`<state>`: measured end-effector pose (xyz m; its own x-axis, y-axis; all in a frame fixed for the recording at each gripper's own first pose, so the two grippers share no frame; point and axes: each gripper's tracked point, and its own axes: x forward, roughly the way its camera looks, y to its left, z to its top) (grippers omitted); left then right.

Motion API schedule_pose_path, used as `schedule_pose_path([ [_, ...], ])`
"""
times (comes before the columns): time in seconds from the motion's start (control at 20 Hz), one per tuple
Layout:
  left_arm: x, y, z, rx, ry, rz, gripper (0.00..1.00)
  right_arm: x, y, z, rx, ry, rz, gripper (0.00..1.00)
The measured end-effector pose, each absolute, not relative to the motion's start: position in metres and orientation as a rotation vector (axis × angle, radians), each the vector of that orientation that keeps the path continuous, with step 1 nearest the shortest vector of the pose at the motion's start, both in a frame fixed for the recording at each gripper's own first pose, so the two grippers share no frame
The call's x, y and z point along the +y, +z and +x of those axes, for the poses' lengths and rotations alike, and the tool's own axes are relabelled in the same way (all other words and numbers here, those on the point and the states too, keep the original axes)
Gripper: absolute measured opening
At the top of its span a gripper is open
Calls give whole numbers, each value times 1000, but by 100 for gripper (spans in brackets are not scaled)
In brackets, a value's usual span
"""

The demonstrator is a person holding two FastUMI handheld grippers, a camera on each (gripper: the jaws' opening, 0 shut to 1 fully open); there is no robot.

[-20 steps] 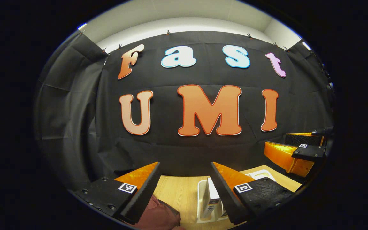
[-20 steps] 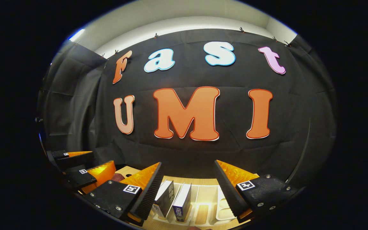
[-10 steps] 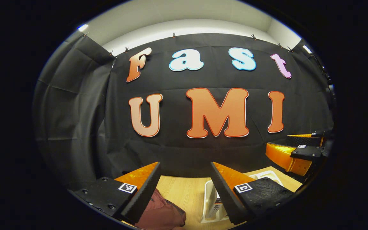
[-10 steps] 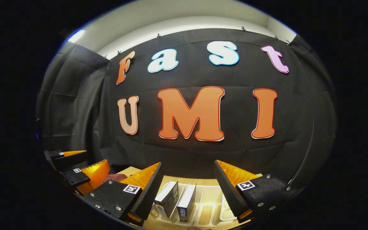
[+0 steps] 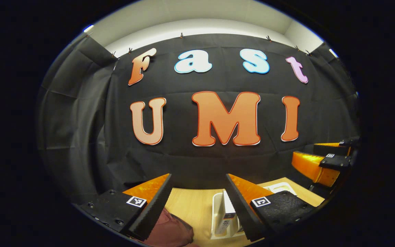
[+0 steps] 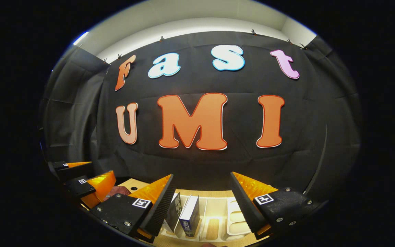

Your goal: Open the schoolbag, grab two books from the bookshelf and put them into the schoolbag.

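Observation:
In the left gripper view, my left gripper (image 5: 198,175) is open above the wooden table (image 5: 190,206), with nothing between its fingers. The maroon schoolbag (image 5: 170,231) lies low, by its left finger. A white bookshelf rack (image 5: 215,212) with an upright book (image 5: 226,214) stands by its right finger. In the right gripper view, my right gripper (image 6: 202,175) is open and holds nothing. Below it two books (image 6: 188,216) stand tilted in the white rack (image 6: 218,209). The left gripper (image 6: 91,173) hangs at the far left, beside a bit of the maroon bag (image 6: 117,191).
The booth's black cloth wall stands close behind the table in both views. The right gripper (image 5: 312,156) hangs at the right edge of the left gripper view, above the rack's far end (image 5: 279,188). A small hole (image 6: 134,188) marks the tabletop.
Both views have shifted only slightly. The right gripper has swung a little to the right, so the books sit further left. Both grippers have stayed open and hold nothing.

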<state>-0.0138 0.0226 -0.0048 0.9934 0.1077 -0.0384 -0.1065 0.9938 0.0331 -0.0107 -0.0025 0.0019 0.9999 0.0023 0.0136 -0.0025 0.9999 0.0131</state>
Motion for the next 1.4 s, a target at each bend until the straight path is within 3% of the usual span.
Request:
schedule_pose_path([
  [0.2, 20, -8, -14, 47, 94, 28, 99, -10, -2, -16, -7, -27, 11, 94],
  [0.3, 20, -10, -13, 56, 82, 41, 95, -17, -5, -19, -3, -46, 14, 94],
  [0.35, 20, -14, -14, 67, 74, 50, 99, -20, -6, -20, 0, -56, 16, 94],
  [0.4, 21, -18, -15, 84, 65, 61, 95, -25, -7, -20, 3, -64, 10, 94],
  [0.75, 43, -53, -30, 230, 53, 212, 96, -60, -22, -21, 39, -154, 6, 94],
  [1.4, 74, -203, -98, 745, -37, 517, 99, -89, -49, -17, 101, -230, -35, 94],
])
